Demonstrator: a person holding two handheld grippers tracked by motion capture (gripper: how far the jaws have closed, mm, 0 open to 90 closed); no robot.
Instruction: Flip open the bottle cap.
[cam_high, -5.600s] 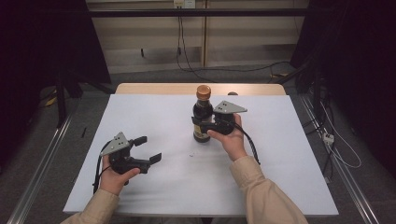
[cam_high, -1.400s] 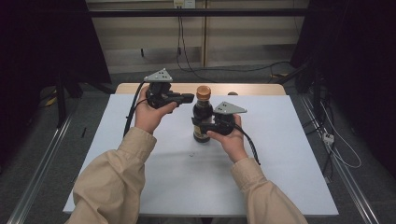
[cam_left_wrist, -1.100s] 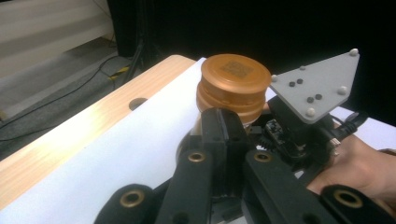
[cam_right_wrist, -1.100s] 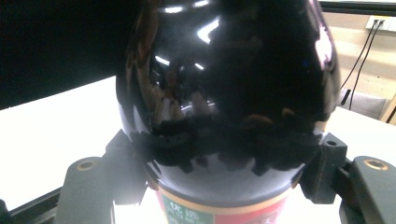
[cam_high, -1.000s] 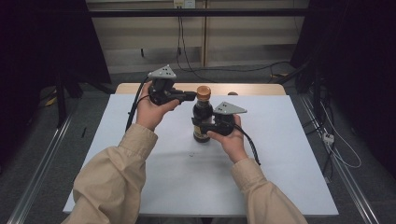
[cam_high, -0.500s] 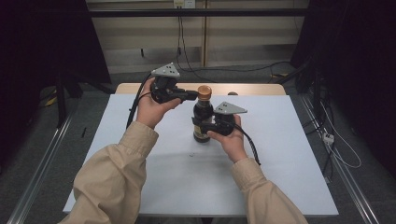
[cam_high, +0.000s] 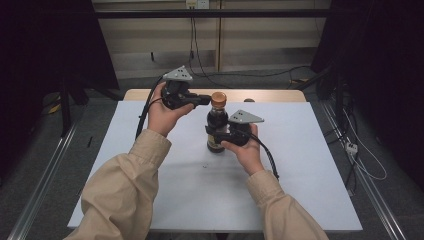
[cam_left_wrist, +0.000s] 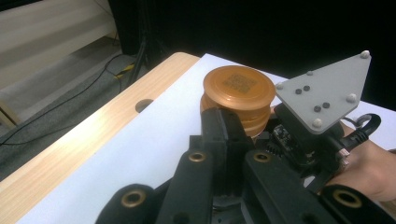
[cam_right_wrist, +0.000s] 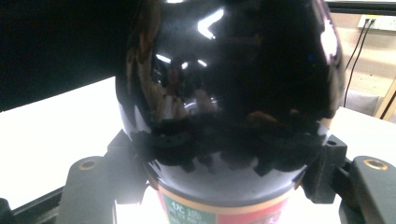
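Note:
A dark sauce bottle (cam_high: 217, 131) with an orange cap (cam_high: 218, 98) stands upright near the middle of the white table (cam_high: 300, 165). My right gripper (cam_high: 216, 134) is shut on the bottle's body, one jaw on each side; in the right gripper view the glossy black bottle (cam_right_wrist: 229, 93) sits between those jaws above its red and green label. My left gripper (cam_high: 205, 101) is held level at cap height, shut, with nothing between its jaws. In the left gripper view its joined tips (cam_left_wrist: 223, 122) reach the left side of the cap (cam_left_wrist: 238, 91); whether they touch it I cannot tell.
The table's wooden far edge (cam_high: 150, 94) has a round hole (cam_left_wrist: 144, 104) in it. Cables (cam_high: 200, 60) run over the floor behind the table. Metal rails (cam_high: 45, 170) flank both sides, and dark curtains stand left and right.
Since the oldest frame the left hand has lifted its gripper from the table's front left up to the cap. Over the last second it edged slightly closer; the right hand has kept still.

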